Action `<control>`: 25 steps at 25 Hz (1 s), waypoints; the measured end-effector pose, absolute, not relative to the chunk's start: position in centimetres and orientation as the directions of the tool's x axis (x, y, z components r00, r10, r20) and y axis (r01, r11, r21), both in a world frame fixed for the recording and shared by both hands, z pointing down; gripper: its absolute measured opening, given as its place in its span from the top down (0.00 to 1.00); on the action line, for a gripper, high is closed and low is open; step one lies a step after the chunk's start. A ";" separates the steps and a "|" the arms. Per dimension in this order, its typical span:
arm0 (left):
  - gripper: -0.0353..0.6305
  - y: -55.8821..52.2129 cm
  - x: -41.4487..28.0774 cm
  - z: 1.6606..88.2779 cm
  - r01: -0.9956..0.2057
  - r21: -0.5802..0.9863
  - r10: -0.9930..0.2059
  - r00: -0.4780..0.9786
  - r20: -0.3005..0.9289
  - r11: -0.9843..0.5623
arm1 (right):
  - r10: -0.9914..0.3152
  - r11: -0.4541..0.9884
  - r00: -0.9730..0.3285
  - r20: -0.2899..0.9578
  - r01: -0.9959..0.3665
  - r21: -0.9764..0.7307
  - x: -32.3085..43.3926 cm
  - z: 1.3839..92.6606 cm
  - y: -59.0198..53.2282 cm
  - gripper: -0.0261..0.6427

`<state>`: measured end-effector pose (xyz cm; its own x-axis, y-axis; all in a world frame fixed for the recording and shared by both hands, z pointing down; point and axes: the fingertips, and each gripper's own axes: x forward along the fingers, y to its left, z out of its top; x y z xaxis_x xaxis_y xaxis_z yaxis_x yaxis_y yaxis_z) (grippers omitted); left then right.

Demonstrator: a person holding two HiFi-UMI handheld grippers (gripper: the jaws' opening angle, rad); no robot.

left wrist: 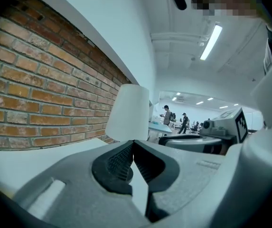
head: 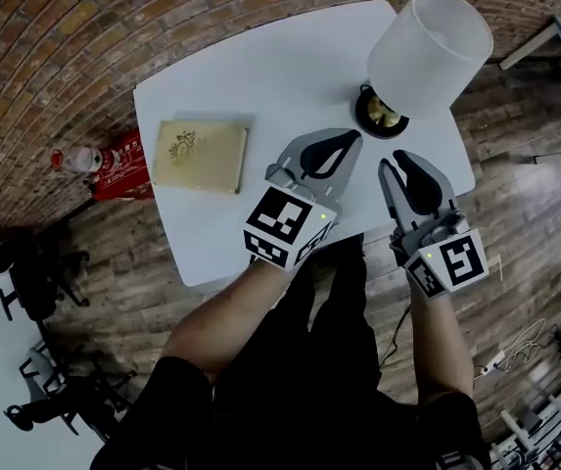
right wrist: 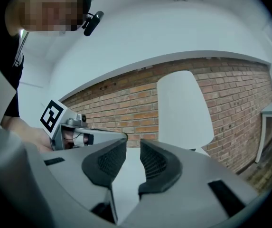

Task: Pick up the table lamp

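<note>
Tabletop (head: 260, 76), white.
Table lamp (head: 427, 52): far right corner, upright, untouched.
Book (head: 200, 155): left, lying flat.
My left tool (head: 350, 137): clenched, empty.
My right tool (head: 397, 157): slightly parted, empty, short of the lamp.
Advice, as I judge it: open wider, grip beneath the shade, lift straight.

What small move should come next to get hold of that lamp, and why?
Probably ease the right gripper forward toward the dark base of the table lamp. Its jaws stand apart with nothing between them, and the lamp stands untouched just ahead of it on the white table.
</note>
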<state>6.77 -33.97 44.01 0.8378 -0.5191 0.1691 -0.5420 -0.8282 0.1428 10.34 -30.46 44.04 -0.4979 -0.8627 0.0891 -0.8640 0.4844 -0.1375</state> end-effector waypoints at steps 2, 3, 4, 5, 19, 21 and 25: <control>0.93 -33.9 6.7 45.0 -0.553 0.152 -0.529 0.831 0.173 -0.819 | -0.869 0.472 -0.486 0.090 -0.871 -0.135 10.7 45.2 -31.0 0.81; 0.94 -33.8 6.9 45.5 -0.552 0.151 -0.526 0.831 0.178 -0.820 | -0.872 0.469 -0.482 0.084 -0.873 -0.134 10.9 45.7 -31.3 0.81; 0.94 -33.8 7.0 46.0 -0.550 0.146 -0.524 0.832 0.183 -0.823 | -0.876 0.465 -0.477 0.076 -0.875 -0.136 11.2 46.2 -31.8 0.81; 0.94 -34.0 7.1 46.5 -0.549 0.140 -0.523 0.832 0.186 -0.824 | -0.880 0.458 -0.470 0.066 -0.878 -0.136 11.5 46.6 -32.4 0.81; 0.94 -40.2 9.3 54.5 -0.585 0.089 -0.558 0.801 0.216 -0.806 | -0.975 0.216 -0.219 0.040 -0.975 -0.056 15.9 55.6 -39.8 0.77; 0.93 -41.0 10.1 55.4 -0.590 0.079 -0.563 0.796 0.222 -0.804 | -0.983 0.176 -0.178 0.043 -0.984 -0.036 16.9 56.3 -40.6 0.76; 0.93 -43.2 10.4 56.3 -0.635 0.053 -0.609 0.759 0.229 -0.771 | -0.992 0.122 -0.123 0.009 -0.992 -0.031 18.2 56.6 -42.0 0.74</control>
